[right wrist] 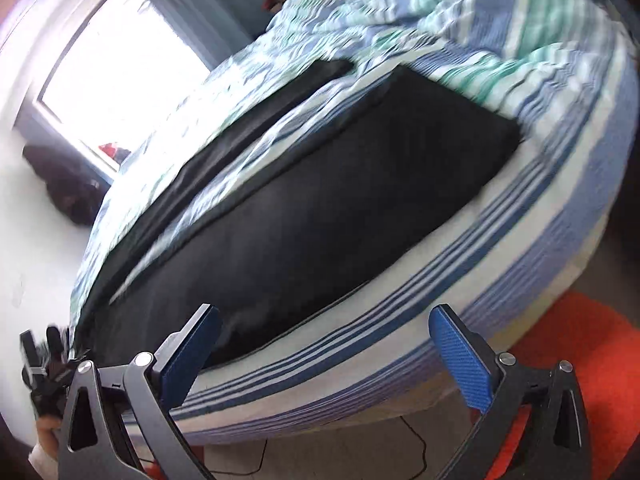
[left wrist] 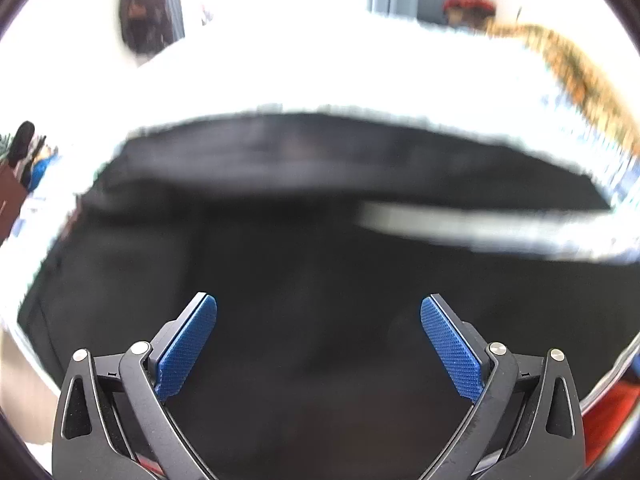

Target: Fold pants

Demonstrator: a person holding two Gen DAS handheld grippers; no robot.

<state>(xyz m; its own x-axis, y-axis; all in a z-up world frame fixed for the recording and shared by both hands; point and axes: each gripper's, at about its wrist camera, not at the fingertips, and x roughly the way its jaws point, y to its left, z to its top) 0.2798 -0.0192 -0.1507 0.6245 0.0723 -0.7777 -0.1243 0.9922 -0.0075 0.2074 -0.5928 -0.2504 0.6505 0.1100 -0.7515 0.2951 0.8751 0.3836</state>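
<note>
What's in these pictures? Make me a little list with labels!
garment: black pants, lying spread flat, legs apart
surface: bed with a blue, white and green striped sheet
left gripper: open, over the pants, holding nothing
right gripper: open, at the bed's near edge, holding nothing
floor: orange rug beside the bed
folding: not started

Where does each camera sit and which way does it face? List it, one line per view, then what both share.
Left wrist: on the left hand-held gripper, close above the black pants; its open blue pads show.
Right wrist: on the right hand-held gripper, at the edge of the striped bed, facing along the pants; open pads show.
Shared: the pants and bedding.
</note>
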